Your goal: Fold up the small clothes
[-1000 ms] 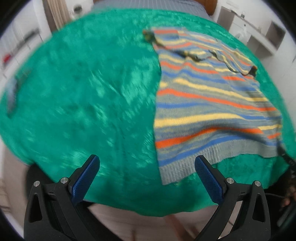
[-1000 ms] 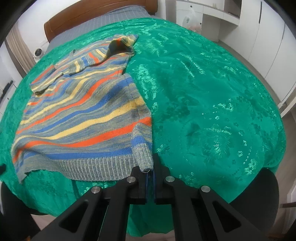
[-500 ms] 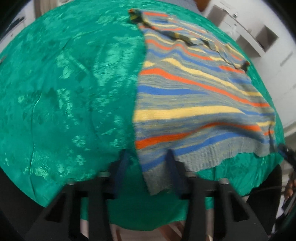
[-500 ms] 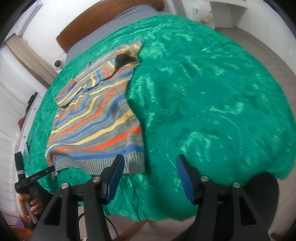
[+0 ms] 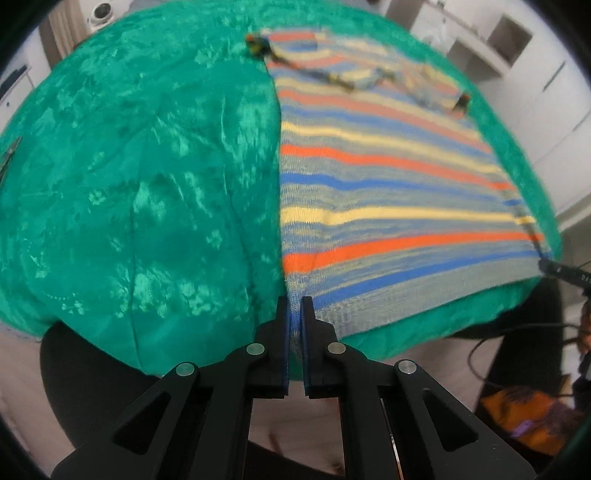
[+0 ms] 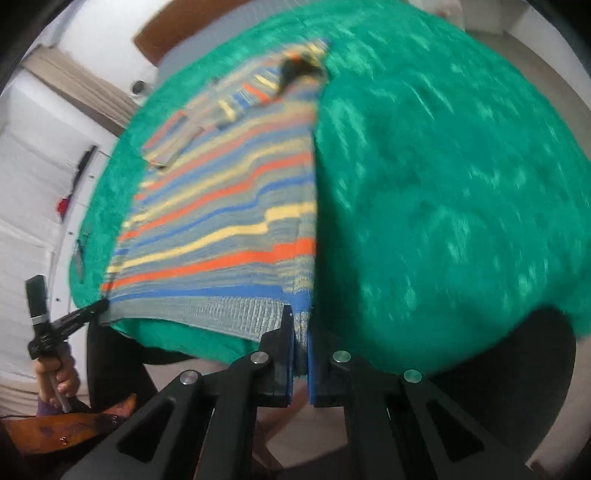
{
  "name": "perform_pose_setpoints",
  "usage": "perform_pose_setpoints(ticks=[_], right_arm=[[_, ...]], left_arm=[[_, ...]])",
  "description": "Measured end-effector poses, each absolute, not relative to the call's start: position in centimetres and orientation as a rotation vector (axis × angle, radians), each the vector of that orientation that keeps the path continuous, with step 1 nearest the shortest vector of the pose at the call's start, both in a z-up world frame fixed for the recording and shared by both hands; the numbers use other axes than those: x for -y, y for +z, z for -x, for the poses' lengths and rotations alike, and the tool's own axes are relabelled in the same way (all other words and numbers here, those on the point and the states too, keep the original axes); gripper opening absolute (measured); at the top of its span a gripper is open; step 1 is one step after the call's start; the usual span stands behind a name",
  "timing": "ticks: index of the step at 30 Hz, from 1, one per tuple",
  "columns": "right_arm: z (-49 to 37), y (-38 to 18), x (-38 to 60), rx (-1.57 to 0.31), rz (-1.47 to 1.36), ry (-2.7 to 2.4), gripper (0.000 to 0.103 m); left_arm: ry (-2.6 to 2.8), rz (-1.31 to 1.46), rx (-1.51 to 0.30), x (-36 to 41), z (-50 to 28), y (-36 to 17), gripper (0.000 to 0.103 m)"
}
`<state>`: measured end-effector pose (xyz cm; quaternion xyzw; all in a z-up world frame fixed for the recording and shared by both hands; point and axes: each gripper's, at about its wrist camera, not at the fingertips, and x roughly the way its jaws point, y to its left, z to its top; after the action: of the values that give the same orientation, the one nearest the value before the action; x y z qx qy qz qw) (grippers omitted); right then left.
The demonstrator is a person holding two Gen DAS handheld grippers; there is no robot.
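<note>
On the bed (image 5: 140, 192), covered with a shiny green patterned spread, a striped knit sweater (image 5: 388, 206) lies flat, its bands of grey, blue, orange and yellow running across it and its ribbed hem at the near edge of the mattress. At the left near corner of that hem, the left gripper (image 5: 294, 314) has its jaws clenched on the knit, a strip of blue and grey fabric pinched between the blue pads. In the right wrist view the same gripper (image 6: 94, 310) shows as a dark tip at the far-left hem corner, with the person's left hand (image 6: 55, 373) on its handle below. Across the hem, at the right near corner, the right gripper (image 6: 301, 328) also has its jaws clenched on the sweater (image 6: 229, 221), the ribbed edge caught between the pads; in the left wrist view its tip (image 5: 550, 267) meets that corner. At the far end the sleeves lie folded across the sweater's chest. Beyond the bed stand a wooden headboard (image 6: 155, 33) and white cabinets (image 5: 517, 44).
</note>
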<state>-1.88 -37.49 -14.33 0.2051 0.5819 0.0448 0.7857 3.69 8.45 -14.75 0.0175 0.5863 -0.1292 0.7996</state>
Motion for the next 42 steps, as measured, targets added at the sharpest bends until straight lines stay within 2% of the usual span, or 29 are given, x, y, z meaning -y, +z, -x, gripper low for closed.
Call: perform_pose_setpoints(ticks=[4, 8, 12, 13, 15, 17, 19, 21, 23, 25, 27, 31, 36, 37, 38, 39, 42], right_arm=[[0.9, -18.3, 37.8, -1.323, -0.452, 0.011, 0.004], [-0.2, -19.0, 37.0, -1.341, -0.418, -0.029, 0.004], [-0.5, -18.6, 36.4, -1.358, -0.381, -0.027, 0.005], [-0.4, -17.9, 36.3, -1.364, -0.37, -0.016, 0.014], [-0.3, -16.1, 36.1, -1.382, -0.308, -0.015, 0.024], [-0.4, -12.7, 36.3, -1.354, -0.195, -0.045, 0.035], [-1.4, -8.8, 36.2, -1.291, -0.068, -0.071, 0.039], [-3.6, -4.6, 35.2, -1.2, 0.056, -0.068, 0.049], [-6.8, -1.3, 32.9, -1.11, 0.159, -0.014, 0.069], [-11.1, -0.1, 29.2, -1.071, 0.233, 0.092, 0.076], [-14.9, -0.9, 26.2, -1.068, 0.275, 0.194, 0.076], [-22.9, -6.9, 21.3, -1.083, 0.328, 0.332, 0.074], [-28.5, -14.0, 19.9, -1.09, 0.284, 0.286, 0.057], [-29.3, -14.8, 20.4, -1.098, 0.234, 0.274, 0.039], [-29.5, -14.7, 21.2, -1.095, 0.205, 0.256, 0.014], [-29.5, -14.1, 22.2, -1.09, 0.181, 0.233, 0.004], [-28.7, -10.7, 27.5, -1.015, 0.115, 0.151, 0.005]], left_arm=[[-0.205, -0.11, -1.309, -6.8, -4.6, -18.6, 0.003], [-0.149, -0.134, -1.3, -5.8, -5.2, -19.9, 0.003], [-0.101, -0.153, -1.283, -5.0, -5.3, -20.6, 0.014], [-0.099, -0.154, -1.282, -5.0, -5.0, -20.4, 0.019], [-0.082, -0.16, -1.274, -5.2, -4.2, -19.6, 0.05], [-0.074, -0.16, -1.232, -6.0, -3.4, -18.0, 0.054], [-0.052, -0.157, -1.183, -6.9, -3.0, -16.3, 0.055], [-0.026, -0.123, -1.119, -7.8, -3.3, -14.5, 0.065], [0.008, -0.085, -1.047, -8.5, -4.2, -13.2, 0.067], [0.045, -0.053, -0.985, -8.9, -5.3, -12.5, 0.069], [0.061, -0.035, -0.978, -9.0, -6.6, -12.5, 0.07], [0.062, -0.017, -0.983, -8.9, -6.5, -12.6, 0.07], [0.105, -0.033, -1.01, -10.3, -4.4, -12.6, 0.071], [0.116, -0.024, -1.026, -10.8, -4.5, -13.0, 0.071], [0.122, -0.022, -1.034, -11.1, -4.2, -13.1, 0.071], [0.132, -0.02, -1.046, -11.4, -4.3, -13.3, 0.071], [0.147, -0.017, -1.06, -11.8, -4.4, -13.8, 0.071]])
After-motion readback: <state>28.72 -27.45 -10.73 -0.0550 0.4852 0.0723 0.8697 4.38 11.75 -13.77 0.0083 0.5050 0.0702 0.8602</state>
